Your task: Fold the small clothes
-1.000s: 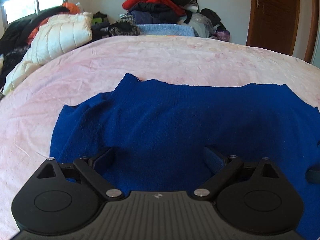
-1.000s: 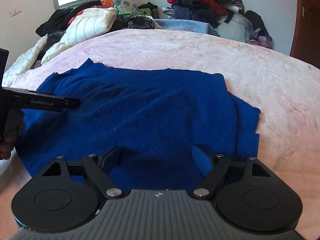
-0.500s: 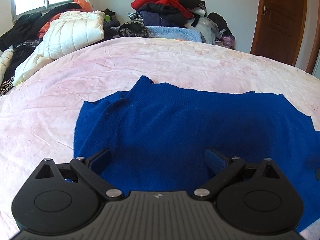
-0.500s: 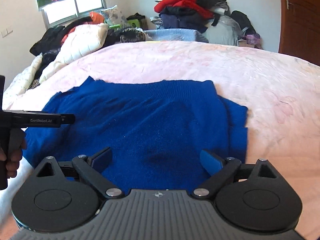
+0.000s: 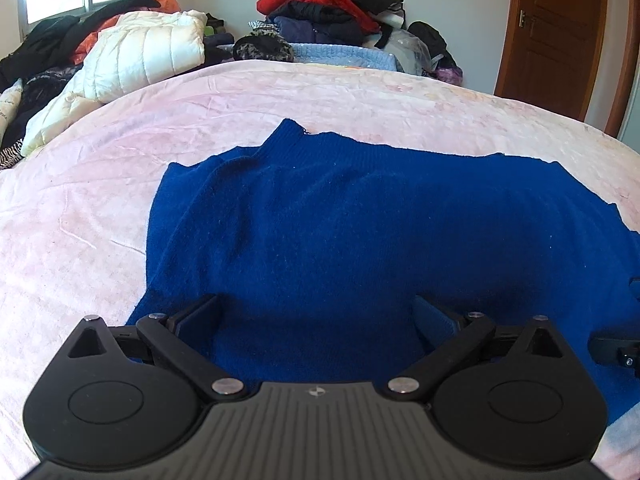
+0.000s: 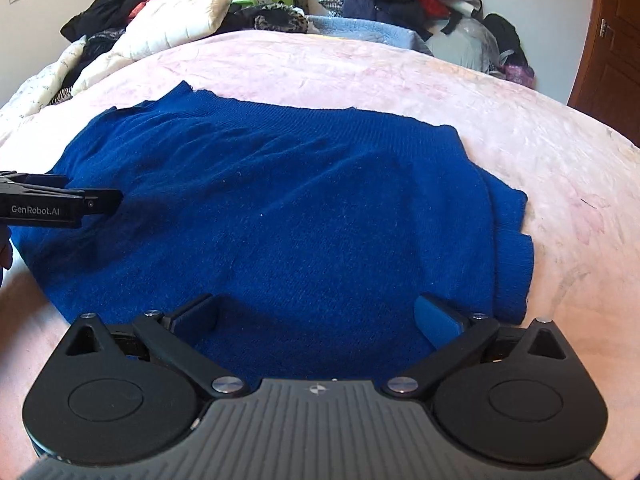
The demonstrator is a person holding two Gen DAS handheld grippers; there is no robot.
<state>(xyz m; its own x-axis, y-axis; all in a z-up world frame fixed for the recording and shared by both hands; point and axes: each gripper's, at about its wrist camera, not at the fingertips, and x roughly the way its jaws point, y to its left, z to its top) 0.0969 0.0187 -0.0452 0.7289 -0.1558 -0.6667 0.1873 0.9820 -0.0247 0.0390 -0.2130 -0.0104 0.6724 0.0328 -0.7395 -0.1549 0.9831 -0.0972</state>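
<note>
Sweater flat on bed, part-folded; left gripper released, right gripper opening, both w/ nothing held; next: regrasp an edge.

Bed, pink crumpled cover; blue sweater spread flat near its front edge, one sleeve folded in at the right side; white puffer jacket at the far left corner; heaped clothes along the far edge.
</note>
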